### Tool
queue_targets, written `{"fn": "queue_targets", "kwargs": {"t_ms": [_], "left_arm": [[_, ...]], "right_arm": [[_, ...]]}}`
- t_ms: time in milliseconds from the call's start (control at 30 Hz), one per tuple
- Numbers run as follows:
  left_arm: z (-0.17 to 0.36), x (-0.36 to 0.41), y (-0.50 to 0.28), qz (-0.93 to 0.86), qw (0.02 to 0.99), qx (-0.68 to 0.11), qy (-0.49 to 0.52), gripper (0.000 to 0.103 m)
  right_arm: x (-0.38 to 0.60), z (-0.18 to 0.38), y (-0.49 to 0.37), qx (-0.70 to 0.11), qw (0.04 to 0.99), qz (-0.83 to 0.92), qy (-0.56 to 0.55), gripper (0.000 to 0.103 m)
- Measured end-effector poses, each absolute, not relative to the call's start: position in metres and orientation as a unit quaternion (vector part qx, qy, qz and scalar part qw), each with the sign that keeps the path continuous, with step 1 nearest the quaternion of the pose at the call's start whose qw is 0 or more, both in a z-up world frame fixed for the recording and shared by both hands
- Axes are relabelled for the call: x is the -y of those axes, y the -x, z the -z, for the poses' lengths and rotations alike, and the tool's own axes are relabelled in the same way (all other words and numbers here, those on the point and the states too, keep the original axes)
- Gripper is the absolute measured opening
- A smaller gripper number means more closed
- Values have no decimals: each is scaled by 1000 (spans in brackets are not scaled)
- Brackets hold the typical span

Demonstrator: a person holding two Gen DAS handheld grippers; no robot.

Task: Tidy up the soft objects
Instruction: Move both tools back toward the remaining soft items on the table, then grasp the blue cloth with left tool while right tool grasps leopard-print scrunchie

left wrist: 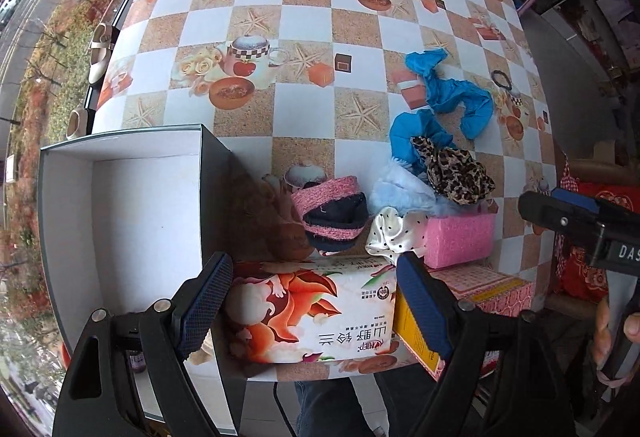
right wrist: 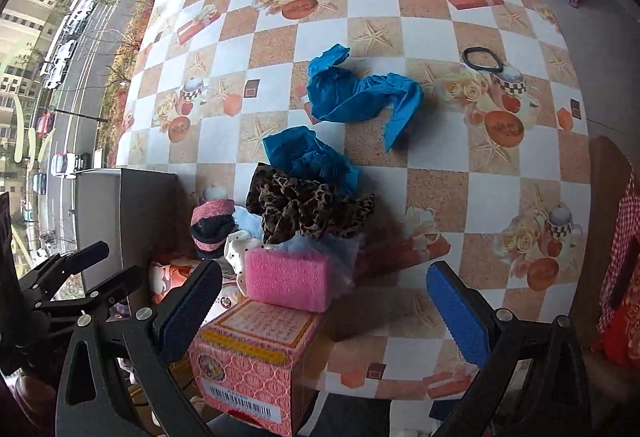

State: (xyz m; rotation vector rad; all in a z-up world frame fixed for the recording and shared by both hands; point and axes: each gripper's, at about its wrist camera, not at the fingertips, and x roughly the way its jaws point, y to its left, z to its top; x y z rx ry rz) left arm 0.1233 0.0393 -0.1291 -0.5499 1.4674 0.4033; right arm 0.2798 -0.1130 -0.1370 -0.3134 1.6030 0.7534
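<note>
left wrist view: the left gripper [left wrist: 312, 301] points down over the near edge of the checkered table with printed teapots and starfish [left wrist: 304, 37]. its blue-padded jaws stand wide apart on either side of a soft tissue pack printed with orange flowers [left wrist: 304, 311]; whether the pads touch the pack cannot be told. to the left sits an open dark box with a white inside [left wrist: 120, 221], with nothing visible in it. just beyond the tissue pack lies a heap of soft things: a pink and navy knitted sock [left wrist: 332, 213], a white satin scrunchie with black dots [left wrist: 394, 233], a pink sponge block [left wrist: 458, 237], a pale blue fluffy cloth [left wrist: 400, 189] and a leopard-print scrunchie [left wrist: 456, 169]. farther back lie crumpled blue plastic shoe covers [left wrist: 448, 93] and a thin black hair tie [left wrist: 502, 79]. the right gripper [left wrist: 576, 221] shows at the right edge.

right wrist view: the right gripper [right wrist: 324, 313] has its jaws spread wide with nothing between the pads. below it stands a pink patterned cardboard box [right wrist: 256, 353], the pink sponge block [right wrist: 288, 277] resting at its far edge. the leopard-print scrunchie [right wrist: 308, 211] lies just behind the sponge, the blue shoe covers [right wrist: 360, 97] beyond, and the black hair tie [right wrist: 482, 59] well apart to the right.
</note>
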Motion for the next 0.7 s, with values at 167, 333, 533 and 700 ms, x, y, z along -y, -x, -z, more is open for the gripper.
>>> {"fn": "queue_targets", "kwargs": {"t_ms": [167, 333, 533, 700], "left_arm": [[141, -45, -144, -191, 676, -670, 240, 87], [157, -38, -180, -173, 670, -689, 217, 87], [191, -12, -235, -126, 661, -718, 177, 87], [220, 10, -273, -97, 646, -743, 149, 87]], "right_arm": [[74, 187, -287, -720, 578, -348, 161, 103], [70, 230, -293, -722, 574, -324, 212, 103], [132, 243, -343, -730, 616, -254, 150, 103], [185, 254, -375, -739, 631, -202, 120, 103]]}}
